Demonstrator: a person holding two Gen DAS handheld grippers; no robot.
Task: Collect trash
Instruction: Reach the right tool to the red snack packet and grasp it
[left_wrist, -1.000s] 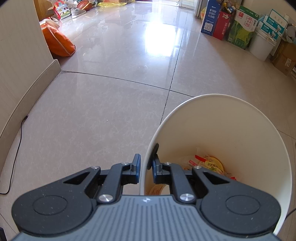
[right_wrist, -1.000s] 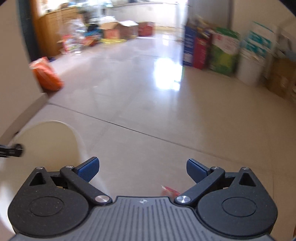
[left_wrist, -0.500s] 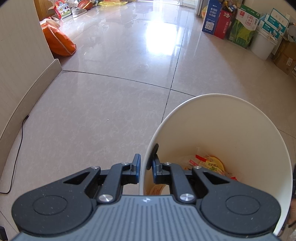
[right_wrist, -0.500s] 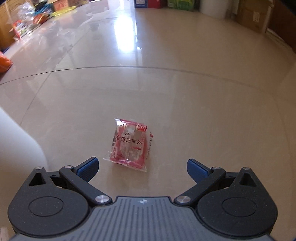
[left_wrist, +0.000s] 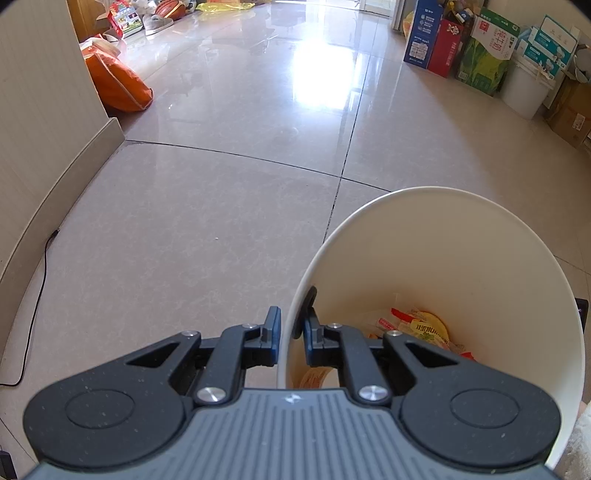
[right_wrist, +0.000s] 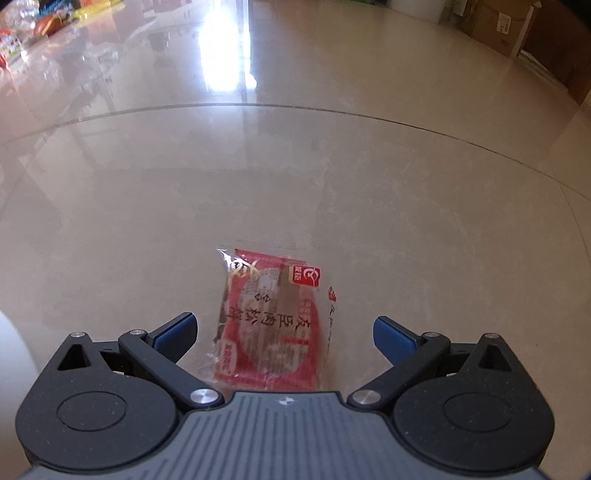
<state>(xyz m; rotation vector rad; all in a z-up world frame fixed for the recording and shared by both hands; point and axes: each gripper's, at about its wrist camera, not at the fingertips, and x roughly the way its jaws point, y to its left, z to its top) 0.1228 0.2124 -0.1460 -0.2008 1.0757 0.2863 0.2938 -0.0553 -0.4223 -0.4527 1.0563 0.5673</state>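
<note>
A white bin (left_wrist: 480, 236) stands on the tiled floor in the left wrist view, with several wrappers (left_wrist: 421, 328) at its bottom. My left gripper (left_wrist: 291, 332) is shut on the bin's near rim, one finger outside the wall and one inside. In the right wrist view a red and clear snack wrapper (right_wrist: 271, 321) lies flat on the floor. My right gripper (right_wrist: 284, 332) is open and low over it, with the wrapper between the two blue pads (right_wrist: 177, 332) and apart from both.
An orange bag (left_wrist: 114, 83) leans by the wall corner at far left, and a black cable (left_wrist: 35, 310) runs along the skirting. Cardboard boxes (left_wrist: 480, 51) and a white bucket (left_wrist: 524, 88) line the far right. The bin's edge (right_wrist: 11, 354) shows at the right wrist view's left.
My right gripper has come down and tilted toward the floor, so the red wrapper now sits between its open fingers. The left gripper and the bin have stayed put.
</note>
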